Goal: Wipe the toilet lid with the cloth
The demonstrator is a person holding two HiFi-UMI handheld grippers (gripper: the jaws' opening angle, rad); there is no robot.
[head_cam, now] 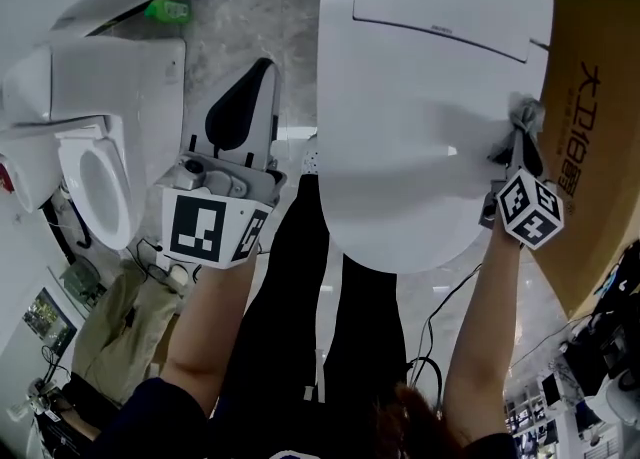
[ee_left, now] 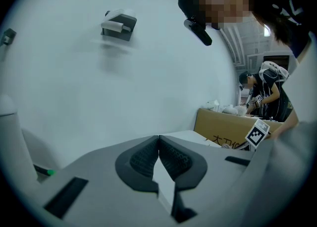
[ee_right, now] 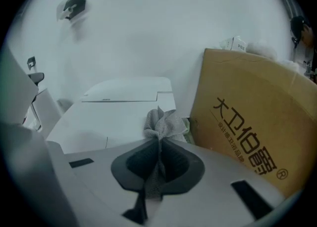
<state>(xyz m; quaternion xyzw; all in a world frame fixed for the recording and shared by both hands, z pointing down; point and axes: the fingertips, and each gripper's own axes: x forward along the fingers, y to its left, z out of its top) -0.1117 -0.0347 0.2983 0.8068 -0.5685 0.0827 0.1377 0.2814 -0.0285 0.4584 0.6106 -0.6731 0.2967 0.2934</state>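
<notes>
The right gripper (ee_right: 159, 144) has its jaws closed on the grey cloth (ee_right: 166, 122) — a strip of the fabric runs down between the dark pads, and the rest bunches out past the tips in a crumpled tuft. The tuft sits at the right edge of the white toilet lid (ee_right: 109, 117), which is down and closed, in the narrow space between the lid and the brown cardboard box (ee_right: 252, 122) standing just beside the toilet. From the head view the cloth (head_cam: 525, 122) shows as a small grey wad against the lid's right side, toward the hinge end; whether it presses on the surface cannot be told. The lid (head_cam: 420, 77) fills the middle of that view. The left gripper (ee_left: 158, 139) holds nothing: its two pads meet at the tips with only the pale wall (ee_left: 99, 82) beyond them. It is held off to the left of the toilet, well apart from the lid, near a second toilet (head_cam: 95, 182) whose seat is open. In the left gripper view another person (ee_left: 265, 90) bends over the far end of the box.
</notes>
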